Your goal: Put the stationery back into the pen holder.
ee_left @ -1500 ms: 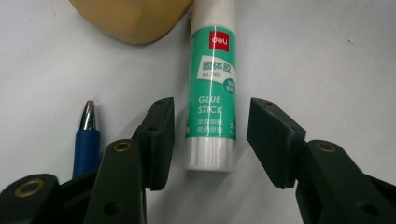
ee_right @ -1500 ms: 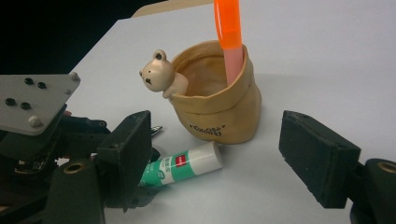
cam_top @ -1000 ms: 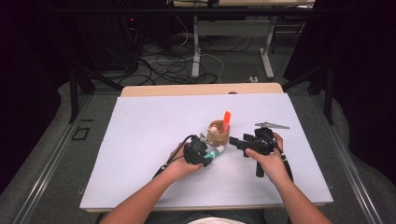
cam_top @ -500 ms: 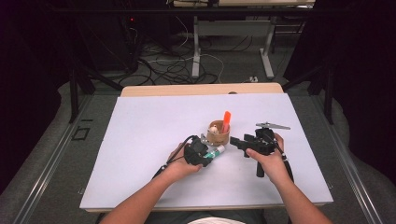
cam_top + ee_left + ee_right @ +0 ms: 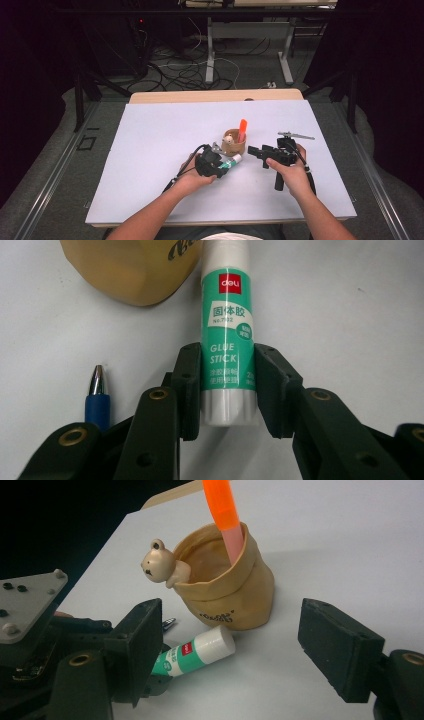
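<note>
your left gripper [image 5: 227, 390] is clamped on the glue stick [image 5: 227, 335], lying on the table beside the pen holder [image 5: 227, 587]. it's light, rigid, slick plastic; grip mid-barrel, squarely. your right gripper [image 5: 230, 652] hangs apart, holding nothing.

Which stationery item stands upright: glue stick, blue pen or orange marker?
The orange marker, standing in the tan cup. Glue stick and blue pen lie flat on the table.

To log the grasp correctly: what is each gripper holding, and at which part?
The left gripper clamps the green-and-white glue stick near its bottom end. The right gripper is open, holding nothing.
</note>
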### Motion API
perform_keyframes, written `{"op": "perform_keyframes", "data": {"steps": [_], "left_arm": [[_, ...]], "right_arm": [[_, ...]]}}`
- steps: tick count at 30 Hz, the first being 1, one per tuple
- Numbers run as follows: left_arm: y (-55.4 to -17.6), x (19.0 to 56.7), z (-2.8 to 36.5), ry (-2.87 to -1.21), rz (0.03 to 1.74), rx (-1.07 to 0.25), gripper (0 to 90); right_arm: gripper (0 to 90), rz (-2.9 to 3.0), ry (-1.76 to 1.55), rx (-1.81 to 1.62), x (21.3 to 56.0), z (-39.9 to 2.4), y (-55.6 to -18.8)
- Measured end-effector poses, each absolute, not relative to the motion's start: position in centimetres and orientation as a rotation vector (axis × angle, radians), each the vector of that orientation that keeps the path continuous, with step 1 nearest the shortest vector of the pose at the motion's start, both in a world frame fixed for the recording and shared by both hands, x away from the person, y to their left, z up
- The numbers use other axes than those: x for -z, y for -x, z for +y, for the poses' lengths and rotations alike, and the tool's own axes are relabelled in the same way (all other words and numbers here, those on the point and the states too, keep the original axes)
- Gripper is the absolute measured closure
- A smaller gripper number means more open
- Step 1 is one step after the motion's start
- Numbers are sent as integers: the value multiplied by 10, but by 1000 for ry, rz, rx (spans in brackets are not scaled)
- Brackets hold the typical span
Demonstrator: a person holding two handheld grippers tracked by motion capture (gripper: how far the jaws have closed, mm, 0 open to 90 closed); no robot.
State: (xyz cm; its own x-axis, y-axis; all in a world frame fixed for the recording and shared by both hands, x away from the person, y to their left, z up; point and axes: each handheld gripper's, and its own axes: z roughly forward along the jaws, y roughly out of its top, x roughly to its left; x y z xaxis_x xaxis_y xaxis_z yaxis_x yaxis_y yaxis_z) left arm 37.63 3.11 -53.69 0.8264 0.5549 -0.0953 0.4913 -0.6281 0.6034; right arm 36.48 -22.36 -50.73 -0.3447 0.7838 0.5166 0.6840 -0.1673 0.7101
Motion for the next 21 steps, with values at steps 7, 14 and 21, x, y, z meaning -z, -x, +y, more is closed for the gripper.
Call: {"op": "perform_keyframes", "data": {"steps": [7, 14, 21], "left_arm": [[-372, 534, 33, -2324, 765, -108, 656], [-366, 531, 32, -2262, 768, -104, 656], [-361, 529, 30, -2212, 777, -88, 656]], "right_arm": [[257, 1959, -1760, -1568, 509, -224, -364], [259, 1966, -1804, -1585, 512, -228, -365], [259, 1987, -1829, -1588, 516, -227, -365]]}}
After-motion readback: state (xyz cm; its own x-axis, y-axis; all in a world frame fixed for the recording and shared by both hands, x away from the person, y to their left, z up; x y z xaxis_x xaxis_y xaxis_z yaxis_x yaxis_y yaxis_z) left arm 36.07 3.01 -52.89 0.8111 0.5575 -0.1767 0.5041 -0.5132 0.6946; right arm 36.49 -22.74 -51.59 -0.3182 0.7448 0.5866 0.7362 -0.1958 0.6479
